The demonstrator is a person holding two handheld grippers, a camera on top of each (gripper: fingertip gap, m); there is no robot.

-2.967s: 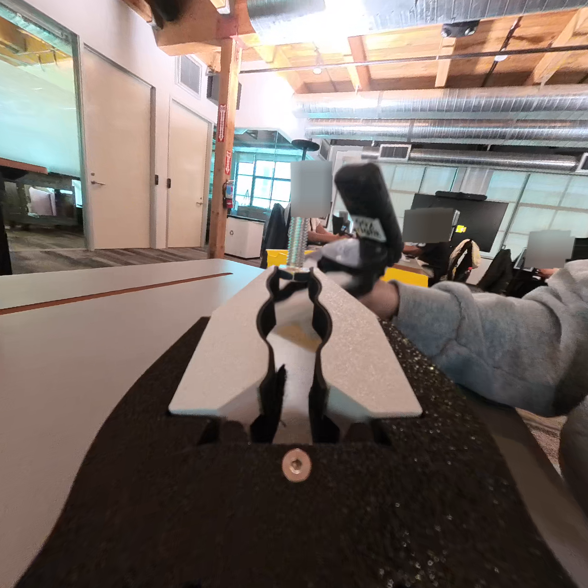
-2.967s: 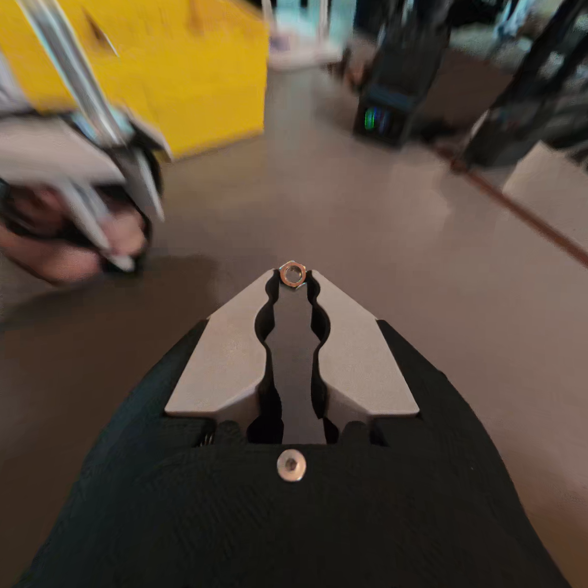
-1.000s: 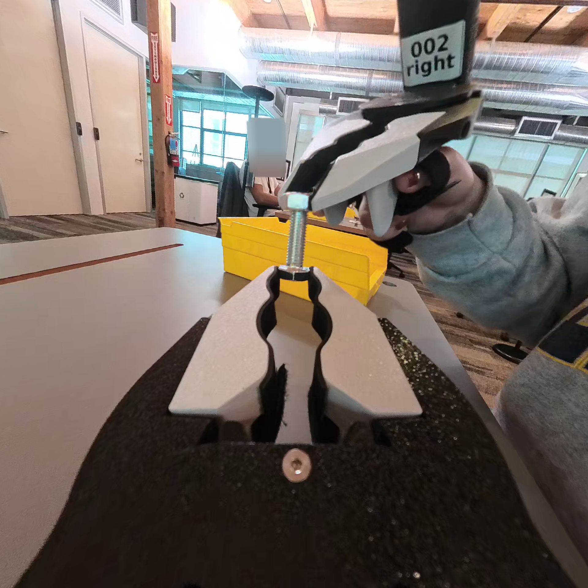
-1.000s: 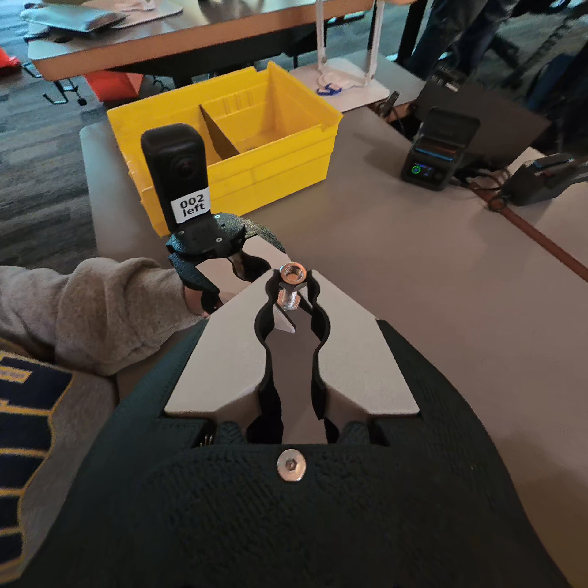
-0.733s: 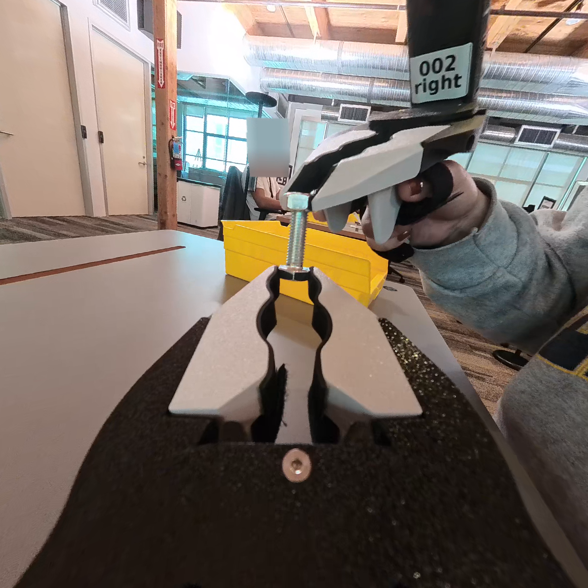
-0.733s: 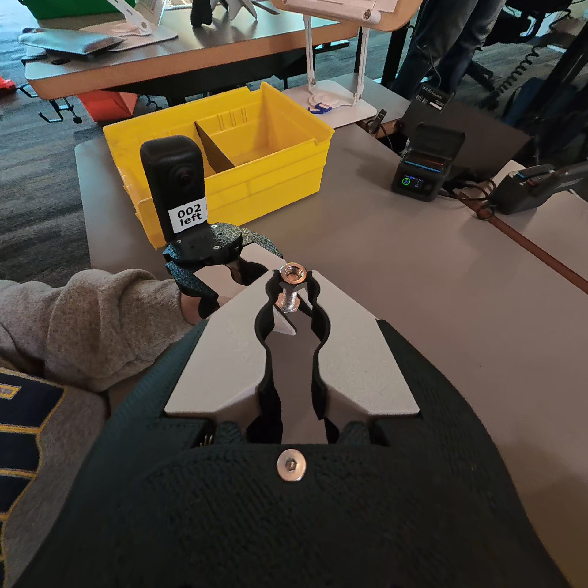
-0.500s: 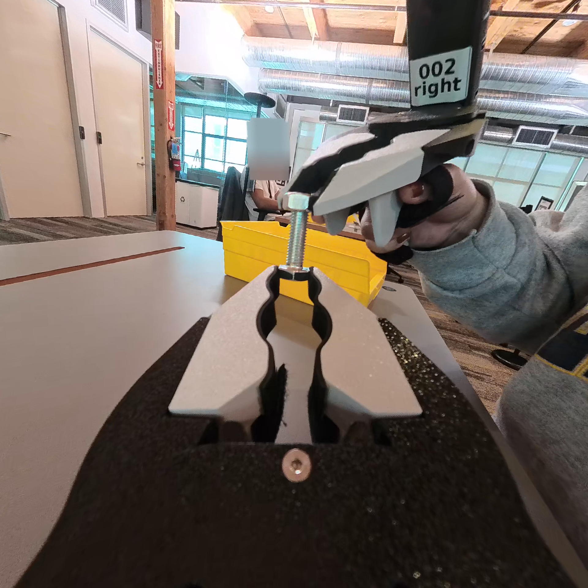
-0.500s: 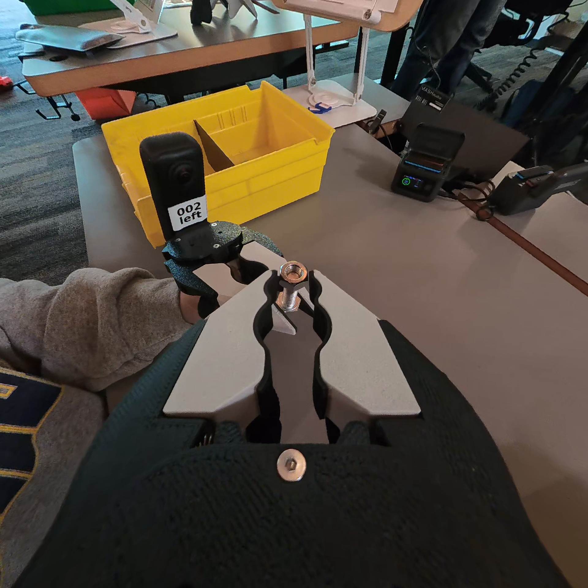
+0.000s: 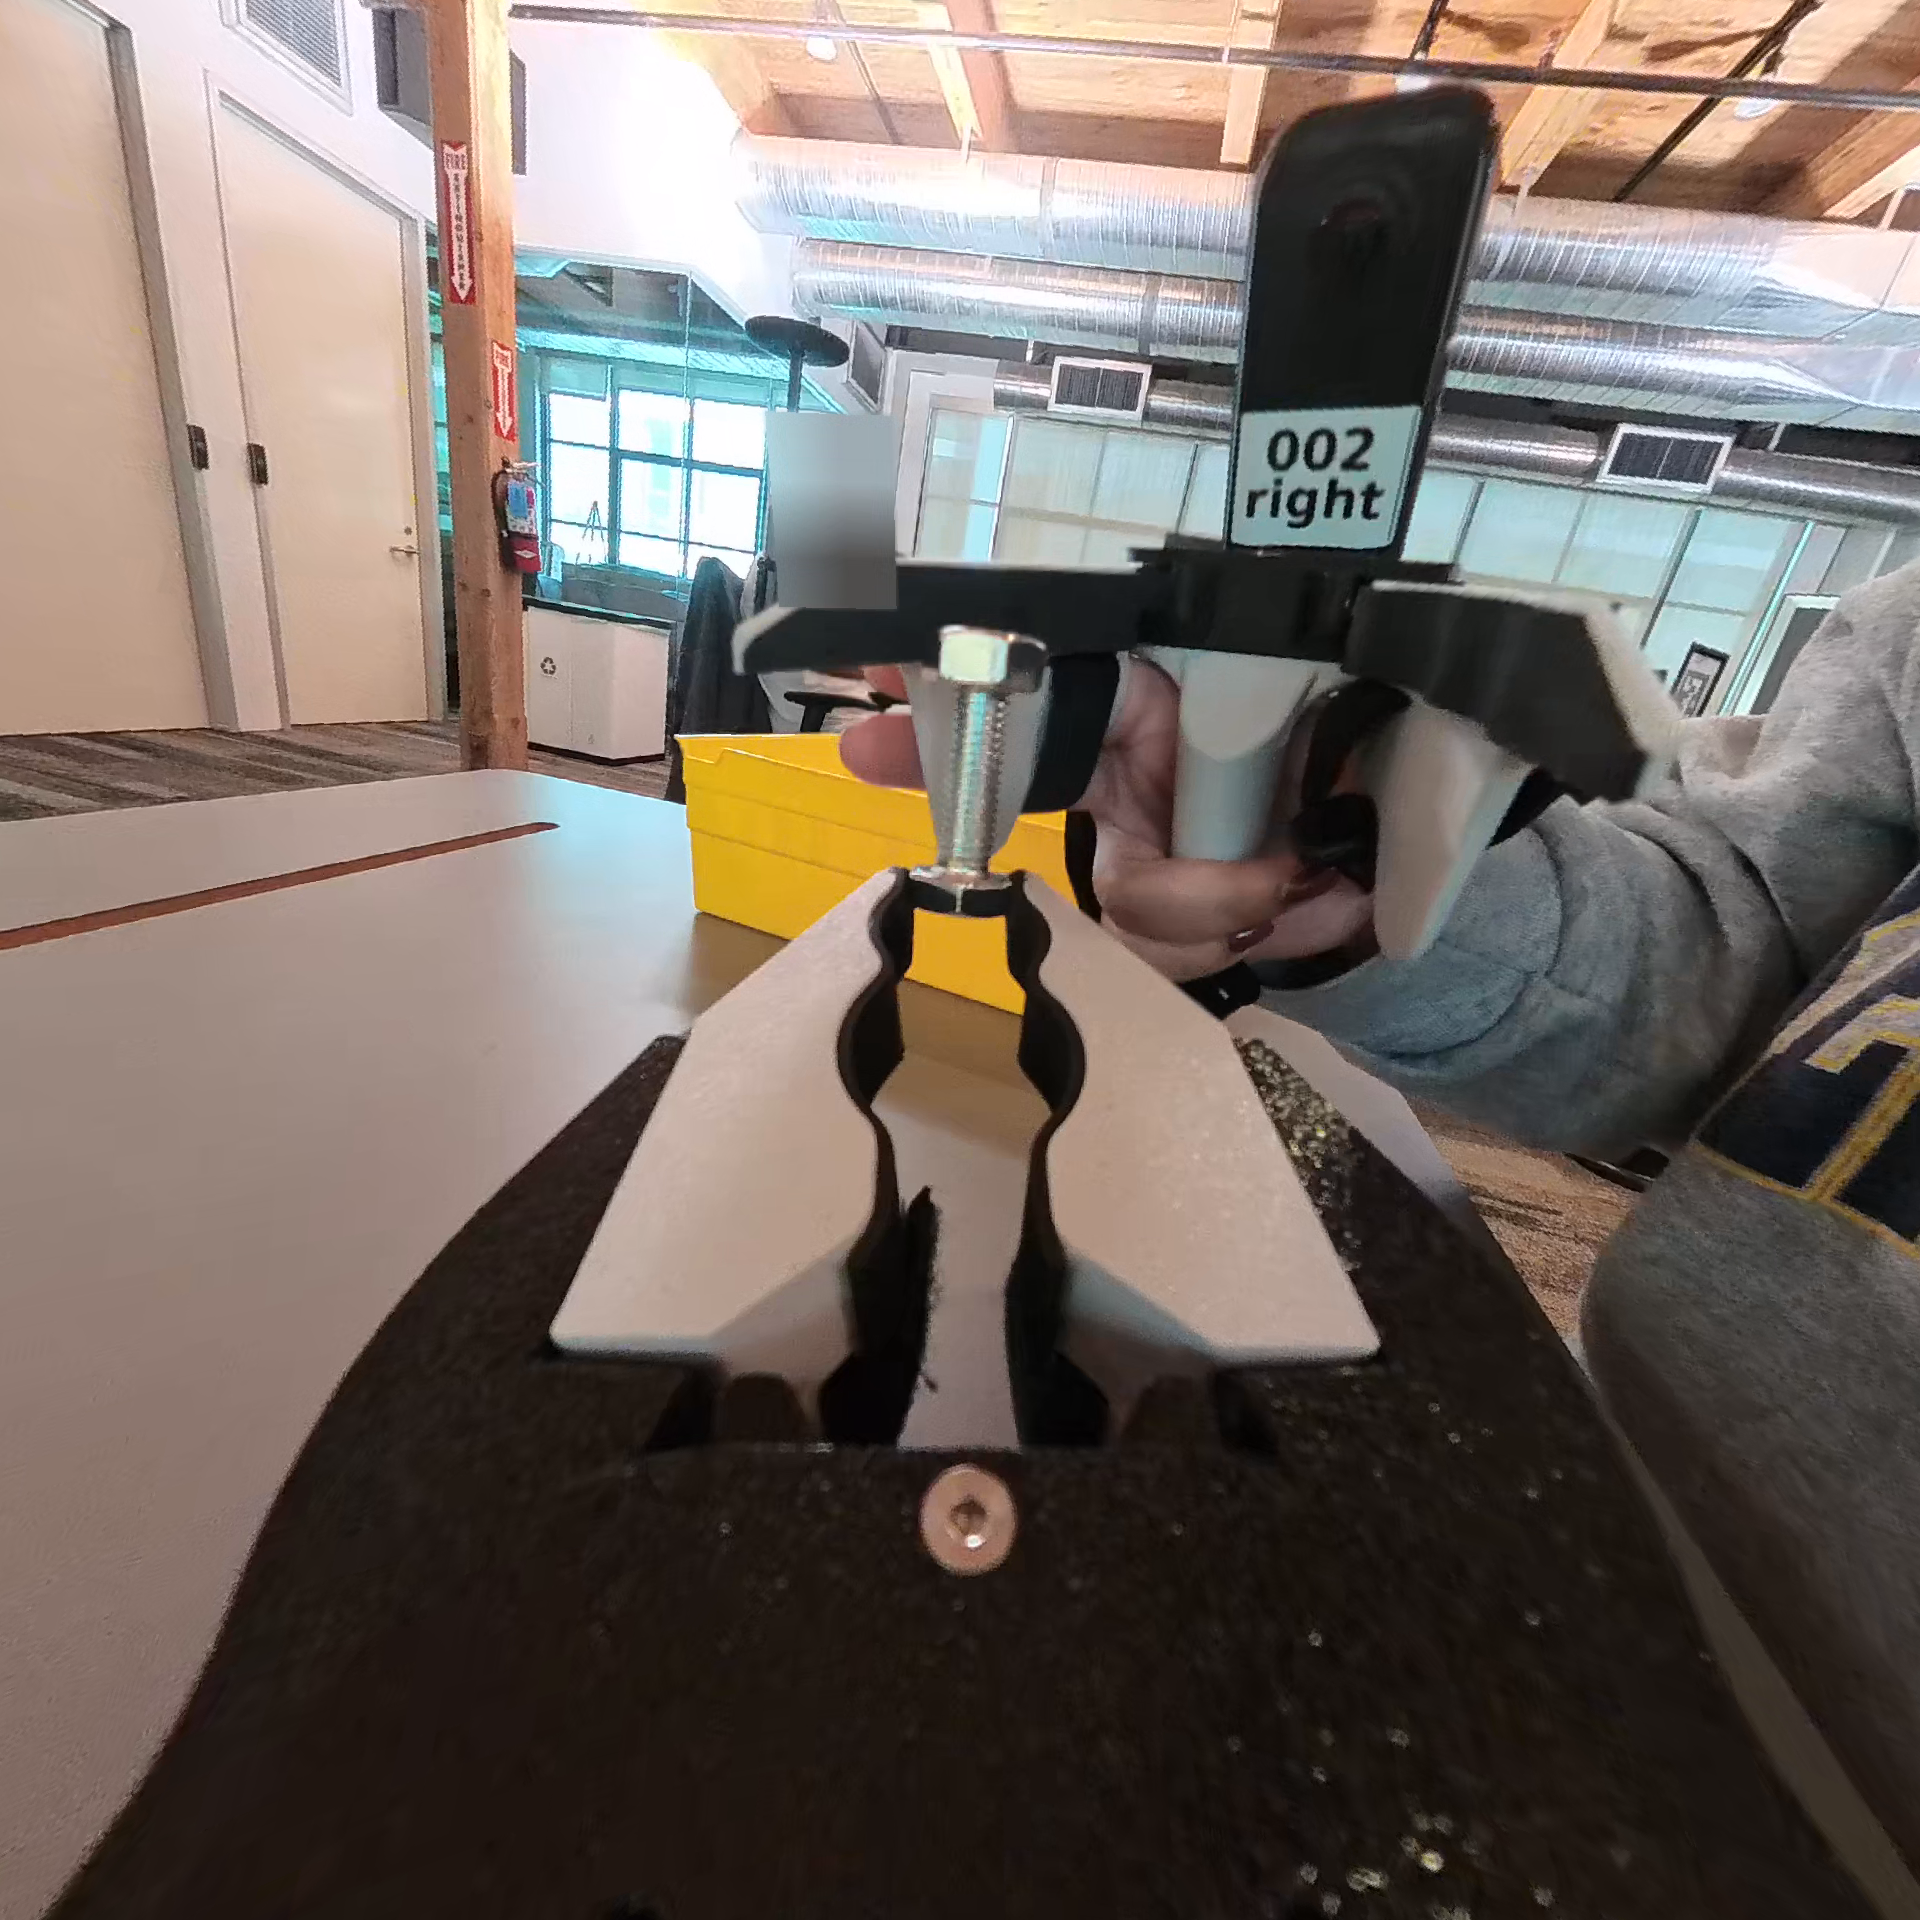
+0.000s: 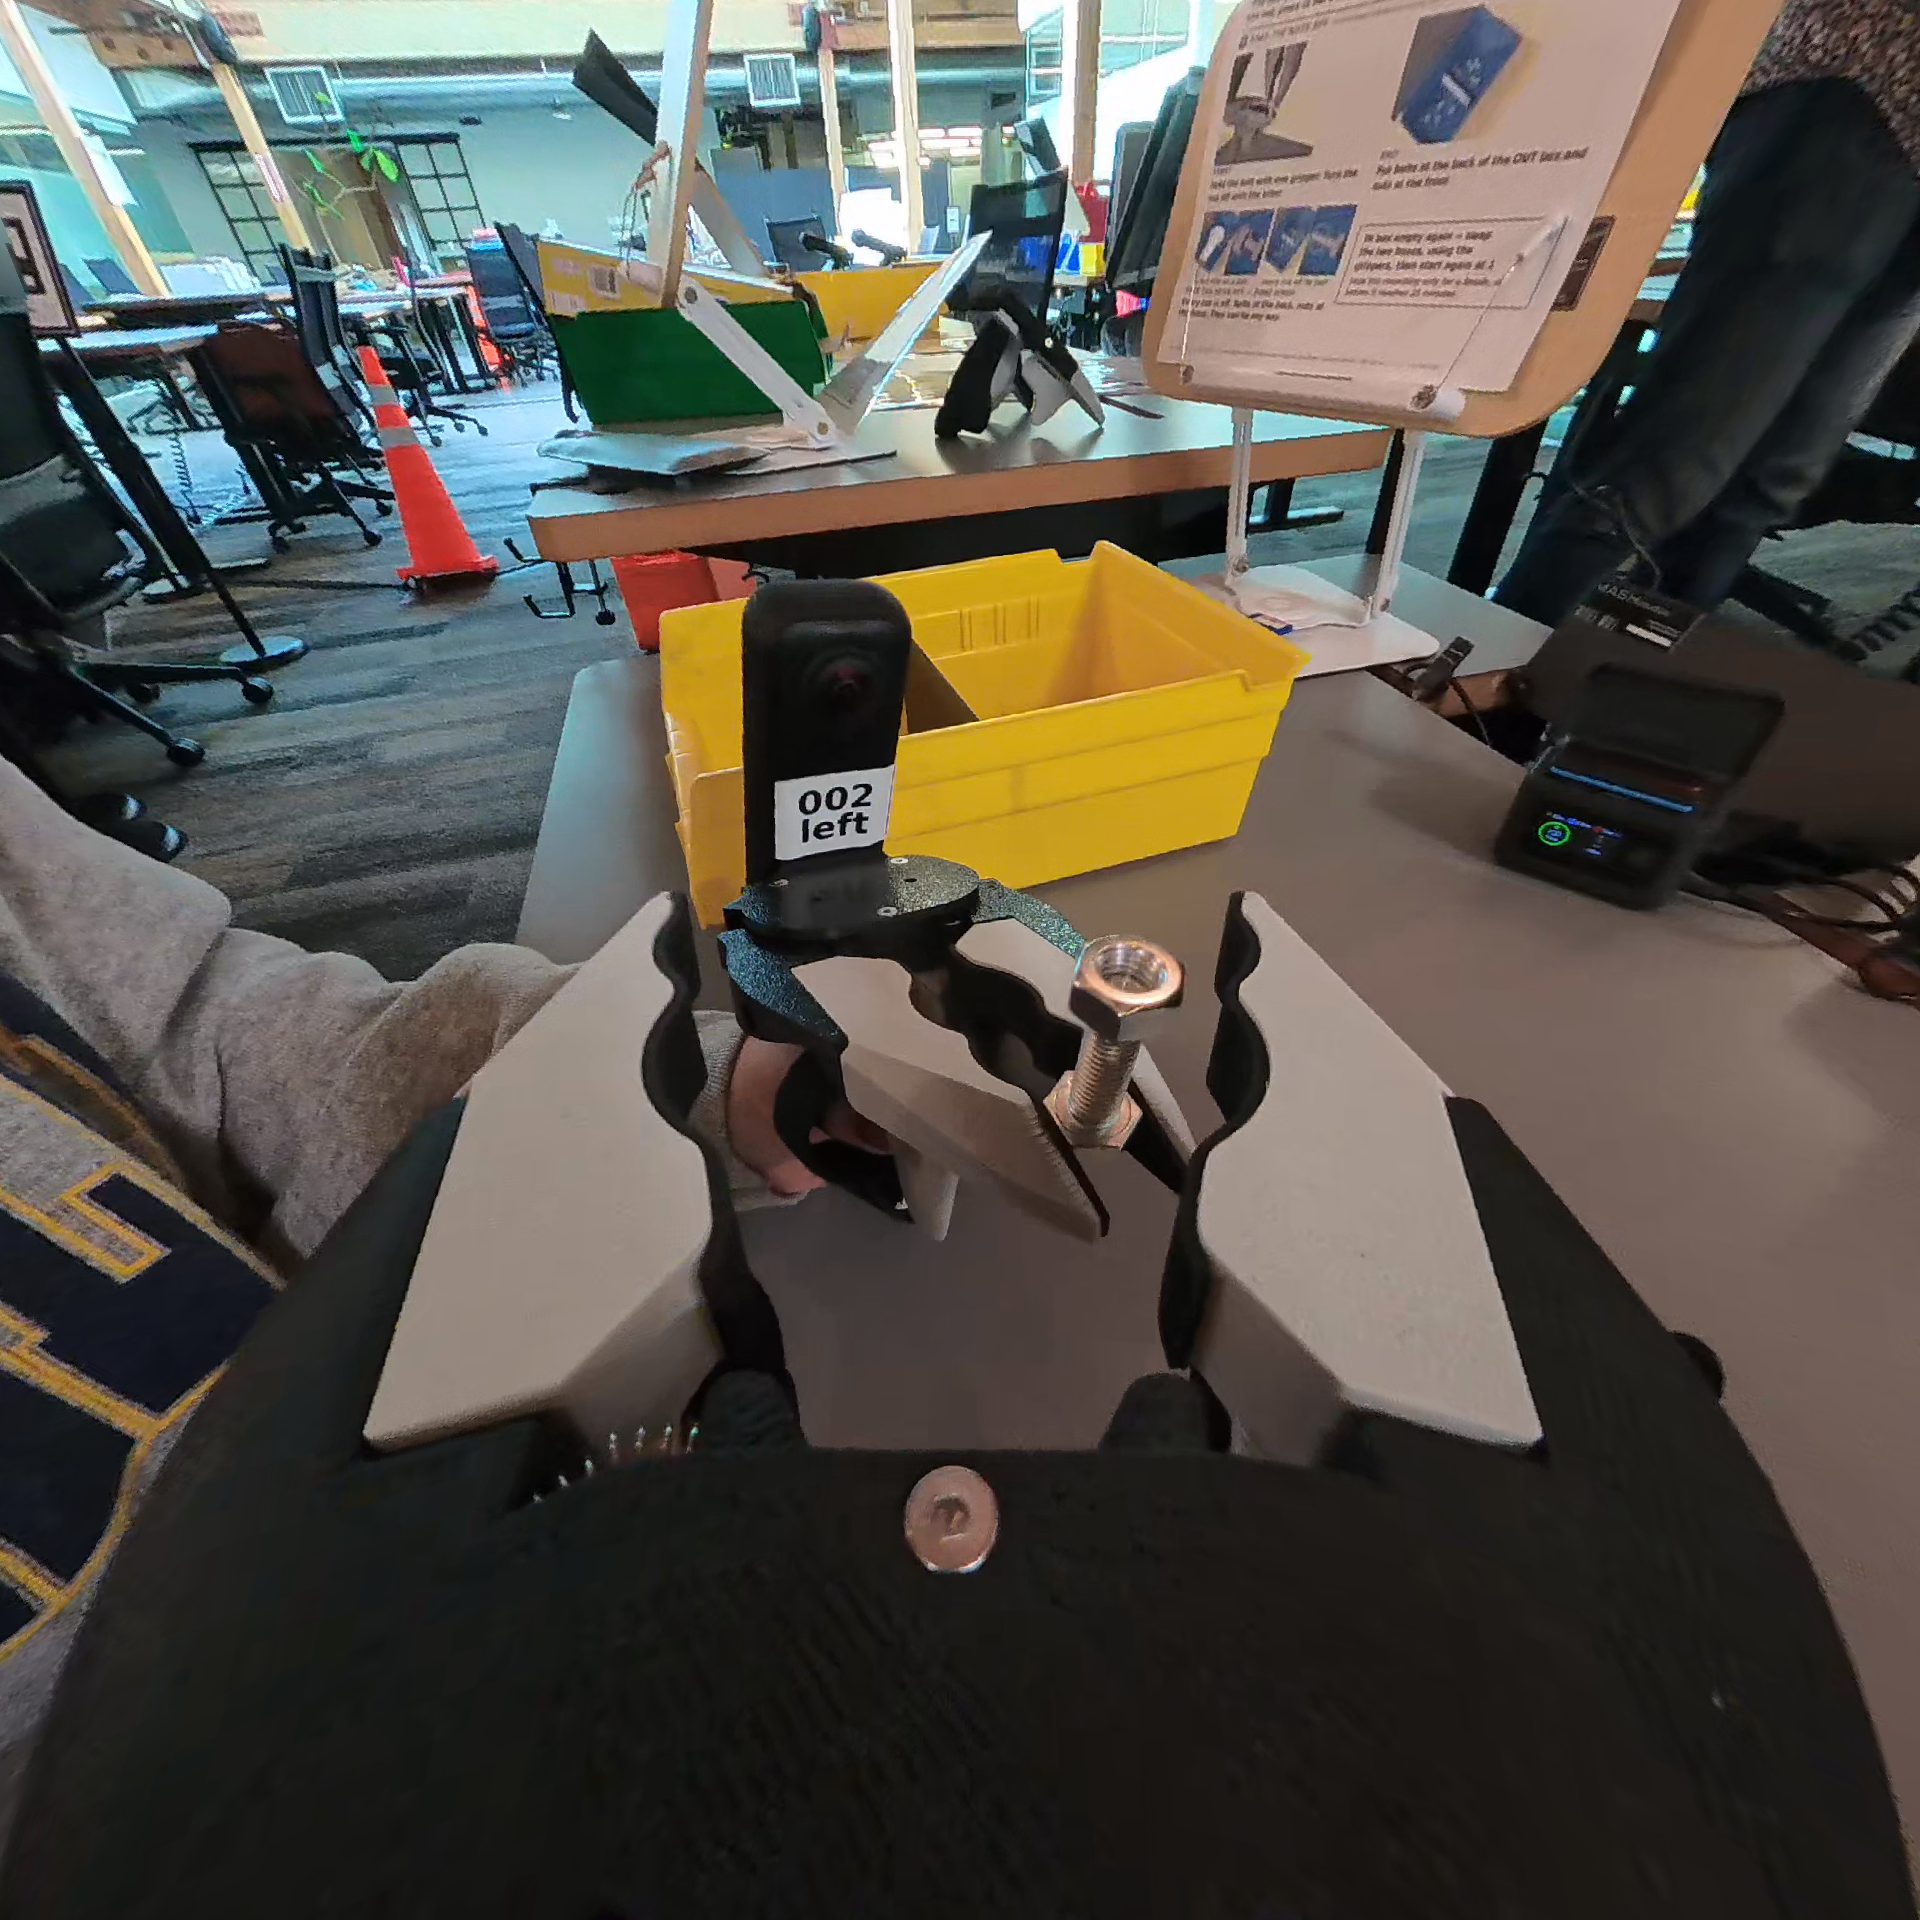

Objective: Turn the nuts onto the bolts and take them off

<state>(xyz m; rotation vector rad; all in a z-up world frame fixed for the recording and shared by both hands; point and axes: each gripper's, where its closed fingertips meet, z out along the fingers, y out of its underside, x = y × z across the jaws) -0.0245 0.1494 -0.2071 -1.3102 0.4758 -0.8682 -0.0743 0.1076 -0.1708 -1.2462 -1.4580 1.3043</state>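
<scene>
Sitting behind my bolt (image 9: 975,790) on the desk (image 10: 1558,1039) is a yellow bin (image 10: 1039,748); left tongs (image 9: 961,904) clamp its head upright, right tongs (image 10: 956,1039) spread wide around the nut (image 10: 1125,980) on top.

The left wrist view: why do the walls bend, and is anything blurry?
Left wrist view: a wide-angle lens bows the doors and post; the other tongs look slightly smeared, the bolt sharp. Right wrist view: same bowing at the edges, the nut crisp.
</scene>
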